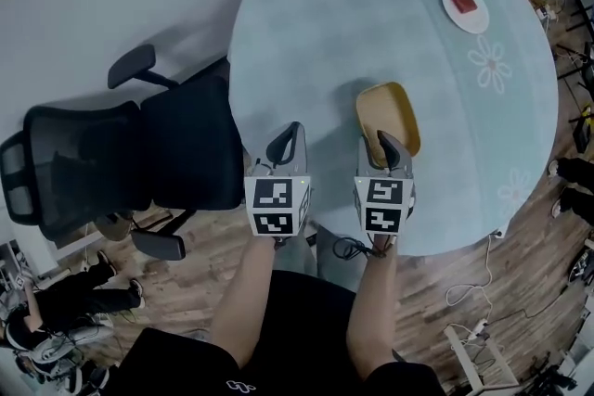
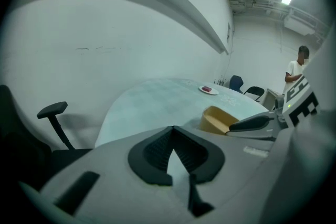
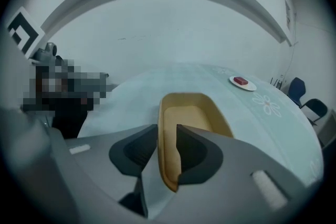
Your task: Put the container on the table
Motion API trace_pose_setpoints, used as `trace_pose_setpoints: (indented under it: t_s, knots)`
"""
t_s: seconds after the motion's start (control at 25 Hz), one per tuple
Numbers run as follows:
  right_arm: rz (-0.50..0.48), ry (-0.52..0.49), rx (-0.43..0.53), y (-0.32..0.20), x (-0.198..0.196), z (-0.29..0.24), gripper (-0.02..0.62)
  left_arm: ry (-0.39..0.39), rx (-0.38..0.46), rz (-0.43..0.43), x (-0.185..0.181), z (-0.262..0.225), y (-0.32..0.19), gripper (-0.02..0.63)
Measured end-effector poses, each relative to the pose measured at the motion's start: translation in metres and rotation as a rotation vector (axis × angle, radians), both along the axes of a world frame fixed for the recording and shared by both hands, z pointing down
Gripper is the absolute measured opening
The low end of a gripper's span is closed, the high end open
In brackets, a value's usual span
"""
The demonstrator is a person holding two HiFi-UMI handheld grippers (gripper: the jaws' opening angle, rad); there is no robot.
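At the bottom centre of the head view the left gripper (image 1: 290,131) and the right gripper (image 1: 386,138) sit side by side over the near edge of the table (image 1: 343,23), both pointing up the frame. In its own view the left gripper (image 2: 173,127) has its jaws closed tip to tip with nothing between them, over bare tabletop. The right gripper (image 3: 167,131) has its jaws spread apart. The left wall of the container (image 3: 191,113) stands in the gap, and the pads do not squeeze it.

The container (image 1: 390,111) is a tan, shallow oblong tub. It rests flat on the table just above the right gripper, its near end hidden under the jaws. From the left gripper view it shows at centre right (image 2: 218,119).

Further up, pale flower prints (image 1: 489,63) run along the right side of the round, light blue table. Near the upper right rim lies a white plate (image 1: 455,14) with a red block (image 1: 465,2) on it. A black office chair (image 1: 139,153) stands at the left of the table, on a wooden floor (image 1: 436,274)
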State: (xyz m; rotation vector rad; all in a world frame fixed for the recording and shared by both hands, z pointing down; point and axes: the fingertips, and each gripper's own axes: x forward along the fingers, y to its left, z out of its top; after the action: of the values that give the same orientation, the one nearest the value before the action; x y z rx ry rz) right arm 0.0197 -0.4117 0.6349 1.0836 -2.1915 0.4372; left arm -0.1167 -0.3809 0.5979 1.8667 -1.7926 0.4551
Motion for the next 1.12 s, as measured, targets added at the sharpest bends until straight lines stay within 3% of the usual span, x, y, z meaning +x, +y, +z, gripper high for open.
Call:
trace_pose_setpoints:
  t_s: [0.16,0.32,0.6,0.8,1.12]
  knots:
    - [0.046,-0.115,0.102,-0.010,0.008,-0.039,0.105,-0.001,0.049,-0.006,0.004,-0.022,-0.007,0.002]
    - [0.139,-0.251,0.228,-0.022,0.033,-0.091,0.011,0.007,0.139,0.005,0.020,-0.062,-0.014,0.002]
    - [0.170,-0.518,0.337,-0.012,0.076,-0.172,0.011,0.052,0.312,0.012,0.056,-0.128,-0.015,0.002]
    - [0.213,-0.782,0.368,-0.005,0.131,-0.233,0.011,0.066,0.430,0.020,0.087,-0.183,-0.014,0.002]
    - [0.140,-0.641,0.482,0.005,0.155,-0.278,0.009,0.057,0.544,0.052,0.120,-0.234,-0.006,0.002]
